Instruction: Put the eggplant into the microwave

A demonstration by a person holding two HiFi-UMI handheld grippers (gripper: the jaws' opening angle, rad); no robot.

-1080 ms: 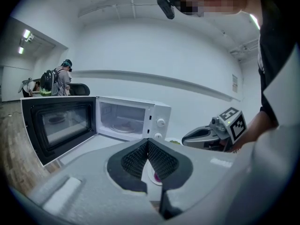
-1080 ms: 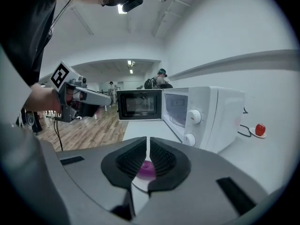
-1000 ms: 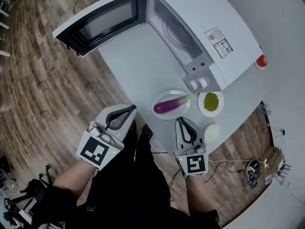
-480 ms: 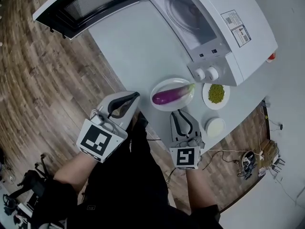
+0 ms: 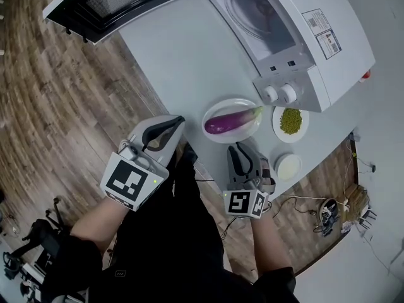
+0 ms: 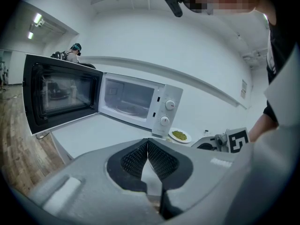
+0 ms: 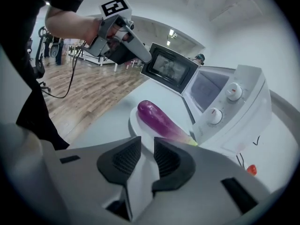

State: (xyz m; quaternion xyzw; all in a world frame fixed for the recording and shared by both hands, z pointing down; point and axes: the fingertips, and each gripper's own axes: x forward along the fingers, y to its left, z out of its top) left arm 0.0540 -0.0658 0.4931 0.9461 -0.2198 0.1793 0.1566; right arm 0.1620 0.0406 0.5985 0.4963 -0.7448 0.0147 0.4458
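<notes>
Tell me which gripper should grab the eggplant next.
Right, likely. The right gripper sits just short of the eggplant, jaws slightly apart and aimed at it; the left gripper is off to the side, jaws shut.

My left gripper [image 5: 179,121] hangs at the near edge of the pale grey table [image 5: 183,55]. My right gripper [image 5: 237,148] points at the white oval plate [image 5: 232,104] bearing the purple eggplant [image 5: 228,121]. Beyond stands the white microwave [image 5: 315,49], its dark-windowed door [image 5: 107,2] swung open.
</notes>
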